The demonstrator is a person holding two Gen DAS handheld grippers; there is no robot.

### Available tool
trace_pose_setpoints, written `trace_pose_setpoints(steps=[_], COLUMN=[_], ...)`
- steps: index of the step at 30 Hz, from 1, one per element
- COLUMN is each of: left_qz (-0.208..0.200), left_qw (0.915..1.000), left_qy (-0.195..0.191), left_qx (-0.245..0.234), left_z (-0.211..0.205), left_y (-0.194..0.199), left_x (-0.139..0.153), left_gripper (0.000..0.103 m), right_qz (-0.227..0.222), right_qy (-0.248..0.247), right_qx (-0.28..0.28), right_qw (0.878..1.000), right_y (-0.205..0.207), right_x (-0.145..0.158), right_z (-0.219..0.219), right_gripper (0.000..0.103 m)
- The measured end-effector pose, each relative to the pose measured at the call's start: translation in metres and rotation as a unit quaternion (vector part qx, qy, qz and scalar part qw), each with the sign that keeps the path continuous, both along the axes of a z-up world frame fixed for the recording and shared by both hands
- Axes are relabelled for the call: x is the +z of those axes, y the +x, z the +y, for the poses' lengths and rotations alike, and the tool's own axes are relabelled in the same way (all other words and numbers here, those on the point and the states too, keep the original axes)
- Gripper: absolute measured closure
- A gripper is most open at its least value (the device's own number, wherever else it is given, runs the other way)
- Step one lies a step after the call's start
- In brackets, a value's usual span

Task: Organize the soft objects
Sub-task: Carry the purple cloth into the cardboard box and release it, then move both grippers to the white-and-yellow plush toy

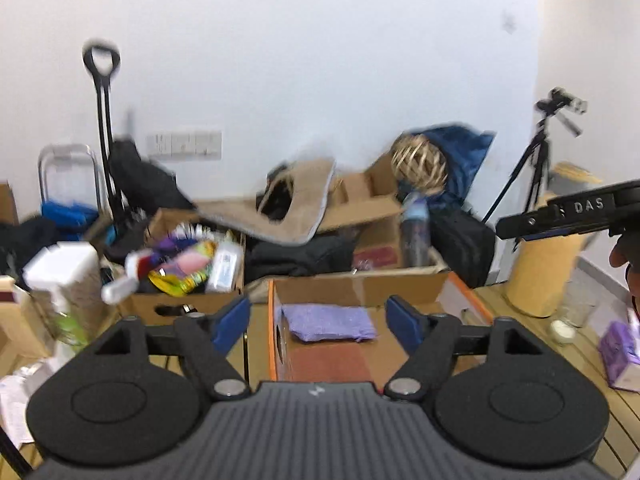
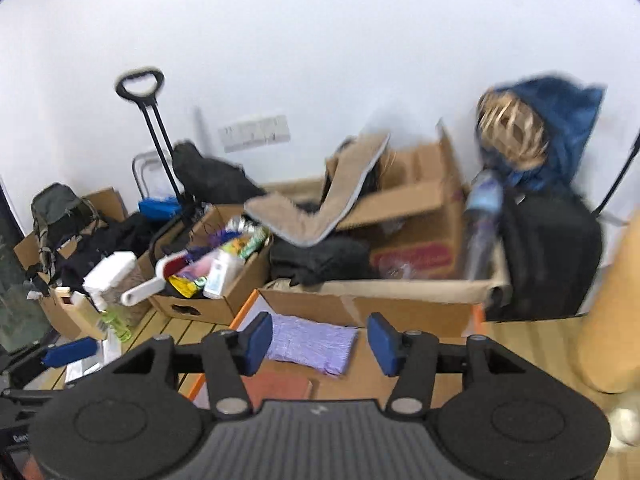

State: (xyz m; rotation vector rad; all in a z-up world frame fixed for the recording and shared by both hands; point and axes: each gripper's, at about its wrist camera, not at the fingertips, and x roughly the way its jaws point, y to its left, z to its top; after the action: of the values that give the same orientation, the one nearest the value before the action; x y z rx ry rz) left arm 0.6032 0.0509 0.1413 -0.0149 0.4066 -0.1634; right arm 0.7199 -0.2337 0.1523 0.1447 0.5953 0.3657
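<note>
Left gripper (image 1: 318, 322) spread wide, blue pads clear of everything, nothing held; right gripper (image 2: 318, 342) parted about halfway, likewise empty. Just beyond both, folded lilac knitted cloth (image 1: 330, 322) lying flat on the floor of the shallow open cardboard box with orange edging (image 1: 273, 320), toward its far wall, touching neither gripper. Judged placed: one soft thing stowed. Possibly left to sort: beige padded mat (image 1: 294, 208) draped over the far cartons, well apart. Cloth looks thin, nubbly, limp, neatly squared, edges slightly ragged; wooden slatted bench (image 1: 520, 320) beneath.
</note>
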Motion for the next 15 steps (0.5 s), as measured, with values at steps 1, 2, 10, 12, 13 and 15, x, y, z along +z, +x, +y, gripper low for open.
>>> trace_pose_setpoints(steps=[1, 2, 10, 12, 13, 15], left_qz=[-0.015, -0.026, -0.099, -0.106, -0.103, -0.086], left_qw=[0.9998, 0.9992, 0.9891, 0.9885, 0.9885, 0.9895], left_qy=[-0.01, -0.027, -0.075, -0.065, -0.068, -0.073], left_qx=[-0.006, -0.016, -0.079, -0.086, -0.087, -0.091], left_z=[0.001, 0.003, -0.001, -0.01, -0.013, -0.02], left_y=[-0.023, -0.046, -0.235, -0.271, -0.283, -0.299], left_x=[0.004, 0.005, -0.045, -0.062, -0.069, -0.081], left_gripper=[0.016, 0.012, 0.0, 0.0, 0.0, 0.0], right_qz=[-0.011, -0.021, -0.119, -0.129, -0.131, -0.134], right_qy=[0.006, 0.009, -0.016, -0.013, -0.014, -0.019], right_qx=[0.001, 0.005, 0.034, 0.027, 0.018, 0.002], right_qw=[1.0, 1.0, 0.992, 0.991, 0.991, 0.991], right_y=[-0.023, -0.043, -0.264, -0.307, -0.33, -0.366], right_x=[0.005, 0.006, -0.049, -0.068, -0.08, -0.099], right_z=[-0.009, -0.016, -0.045, -0.047, -0.046, -0.044], right_gripper=[0.043, 0.039, 0.031, 0.03, 0.027, 0.024])
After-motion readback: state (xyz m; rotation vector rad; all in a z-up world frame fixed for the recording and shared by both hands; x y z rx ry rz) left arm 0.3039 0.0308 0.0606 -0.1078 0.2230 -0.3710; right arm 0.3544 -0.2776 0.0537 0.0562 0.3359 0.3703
